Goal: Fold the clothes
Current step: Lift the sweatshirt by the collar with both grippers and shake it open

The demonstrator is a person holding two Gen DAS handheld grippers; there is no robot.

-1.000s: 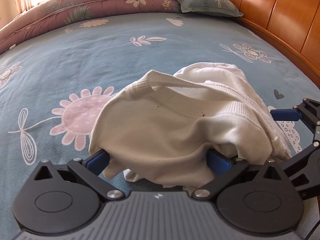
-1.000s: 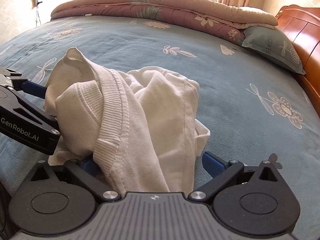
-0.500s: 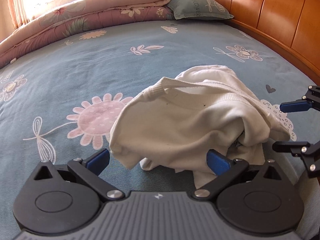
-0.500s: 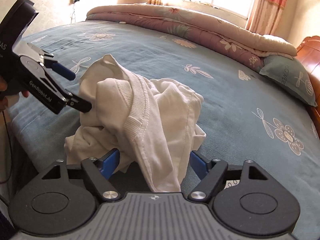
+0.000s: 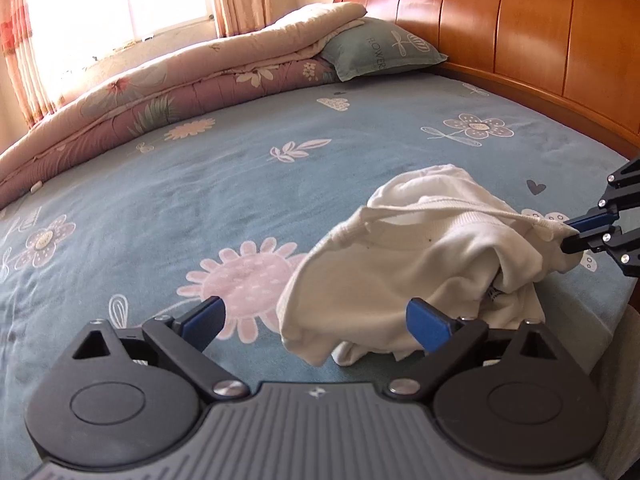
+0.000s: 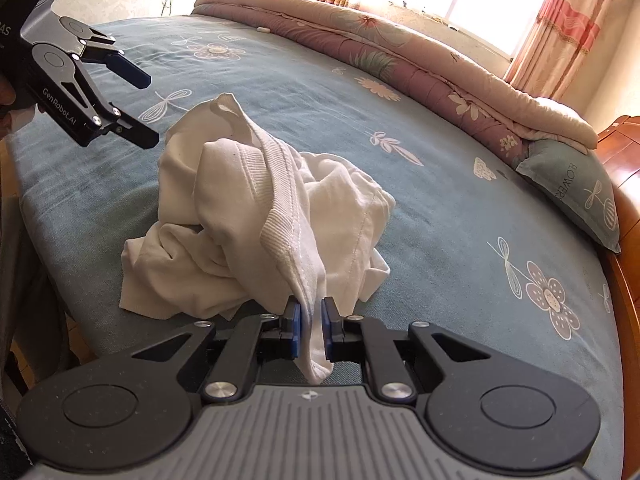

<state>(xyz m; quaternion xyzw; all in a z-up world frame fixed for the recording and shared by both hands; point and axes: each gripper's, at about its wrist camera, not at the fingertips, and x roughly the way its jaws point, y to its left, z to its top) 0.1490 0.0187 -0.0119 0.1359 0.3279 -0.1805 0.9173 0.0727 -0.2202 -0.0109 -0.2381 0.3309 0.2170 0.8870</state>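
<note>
A crumpled white garment (image 5: 432, 264) with a ribbed band lies in a heap on the blue flowered bedsheet (image 5: 208, 184) near the bed's front edge. In the right wrist view the white garment (image 6: 256, 216) rises toward me, and my right gripper (image 6: 311, 326) is shut on its ribbed edge. From the left wrist view that right gripper (image 5: 576, 236) shows at the far right, pinching the band. My left gripper (image 5: 316, 322) stands open and raised, apart from the cloth. The left gripper (image 6: 140, 108) appears at the upper left of the right wrist view, nothing between its fingers.
A rolled pink and cream quilt (image 5: 168, 80) and a teal pillow (image 5: 376, 52) lie along the far side. A wooden headboard (image 5: 520, 32) borders the right. A window with curtains (image 6: 552, 20) is behind. A person's hand (image 6: 8, 96) holds the left gripper.
My right gripper closed onto the ribbed edge of the garment. My left gripper let go of the cloth and pulled up and back, staying open.
</note>
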